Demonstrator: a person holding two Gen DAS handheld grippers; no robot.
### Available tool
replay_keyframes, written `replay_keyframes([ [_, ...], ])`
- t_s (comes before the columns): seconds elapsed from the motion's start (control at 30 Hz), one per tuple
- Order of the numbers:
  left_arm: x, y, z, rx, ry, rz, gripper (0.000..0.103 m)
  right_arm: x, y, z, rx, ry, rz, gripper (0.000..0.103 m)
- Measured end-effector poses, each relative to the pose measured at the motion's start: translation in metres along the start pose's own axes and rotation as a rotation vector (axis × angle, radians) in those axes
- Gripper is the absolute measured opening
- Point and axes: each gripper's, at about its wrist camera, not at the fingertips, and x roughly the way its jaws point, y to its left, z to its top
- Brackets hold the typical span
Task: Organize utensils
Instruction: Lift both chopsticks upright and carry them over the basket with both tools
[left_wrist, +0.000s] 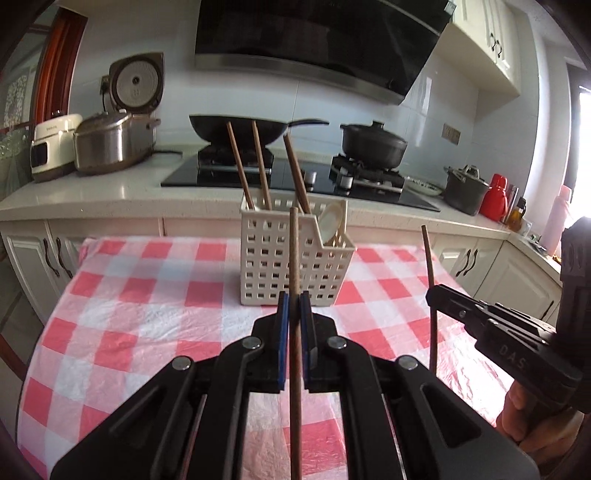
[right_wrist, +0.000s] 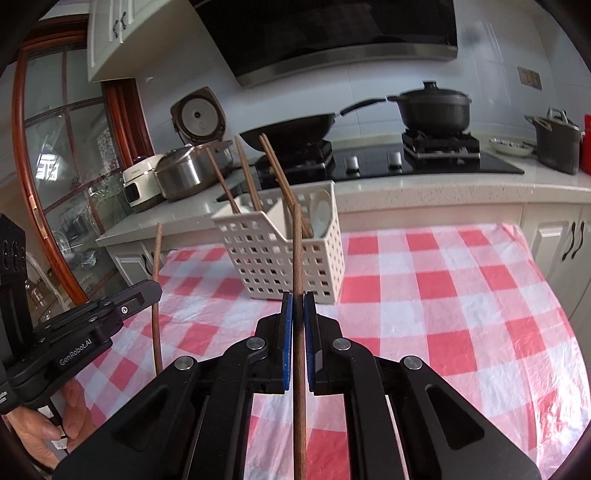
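While clamped upright mid-shaft | left gripper (left_wrist: 294, 301) shut on chopstick (left_wrist: 294, 251), right gripper (right_wrist: 297, 301) shut on second chopstick (right_wrist: 297, 251) | both above checked cloth (left_wrist: 147, 295), short of basket (left_wrist: 266, 258) | light, stiff, slippery wood; grip near middle.

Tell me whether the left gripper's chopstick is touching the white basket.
Apart. The right wrist view shows the left gripper holding its chopstick upright, with checked tablecloth between it and the basket.
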Motion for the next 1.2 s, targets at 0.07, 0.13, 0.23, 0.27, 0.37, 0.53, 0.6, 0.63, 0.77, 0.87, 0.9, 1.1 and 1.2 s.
replay_keyframes([
  [0.07, -0.012, -0.005, 0.000, 0.015, -0.032, 0.005, 0.006, -0.007, 0.007, 0.001, -0.021, -0.016, 0.003, 0.007],
  [0.13, -0.020, -0.008, -0.002, 0.034, -0.056, 0.012, 0.006, -0.014, 0.013, 0.002, -0.041, -0.031, 0.004, 0.007],
  [0.23, -0.032, -0.015, -0.004, 0.063, -0.083, 0.018, 0.006, -0.024, 0.020, 0.001, -0.068, -0.051, 0.004, 0.007],
  [0.27, -0.035, -0.017, -0.005, 0.067, -0.091, 0.017, 0.006, -0.026, 0.022, 0.001, -0.072, -0.056, 0.004, 0.007],
  [0.37, -0.044, -0.020, -0.007, 0.075, -0.111, 0.016, 0.006, -0.035, 0.028, 0.001, -0.089, -0.078, 0.006, 0.007],
  [0.53, -0.052, -0.023, -0.009, 0.090, -0.132, 0.028, 0.006, -0.048, 0.038, -0.002, -0.123, -0.100, -0.010, 0.007],
  [0.6, -0.052, -0.021, -0.009, 0.084, -0.131, 0.030, 0.006, -0.050, 0.038, -0.002, -0.121, -0.105, -0.013, 0.007],
  [0.63, -0.052, -0.019, -0.009, 0.083, -0.132, 0.031, 0.006, -0.052, 0.038, -0.002, -0.116, -0.109, -0.013, 0.007],
  [0.77, -0.054, -0.021, -0.009, 0.107, -0.152, 0.049, 0.006, -0.057, 0.040, -0.001, -0.124, -0.121, -0.014, 0.007],
  [0.87, -0.053, -0.021, -0.010, 0.110, -0.161, 0.055, 0.006, -0.057, 0.040, -0.002, -0.122, -0.121, -0.011, 0.007],
  [0.9, -0.054, -0.021, -0.010, 0.104, -0.160, 0.050, 0.006, -0.057, 0.040, -0.002, -0.126, -0.121, -0.012, 0.007],
  [1.1, -0.059, -0.018, -0.005, 0.097, -0.183, 0.047, 0.006, -0.058, 0.042, 0.001, -0.126, -0.134, -0.009, 0.007],
  [1.2, -0.061, -0.017, 0.000, 0.092, -0.194, 0.044, 0.006, -0.056, 0.041, 0.003, -0.121, -0.139, -0.007, 0.007],
])
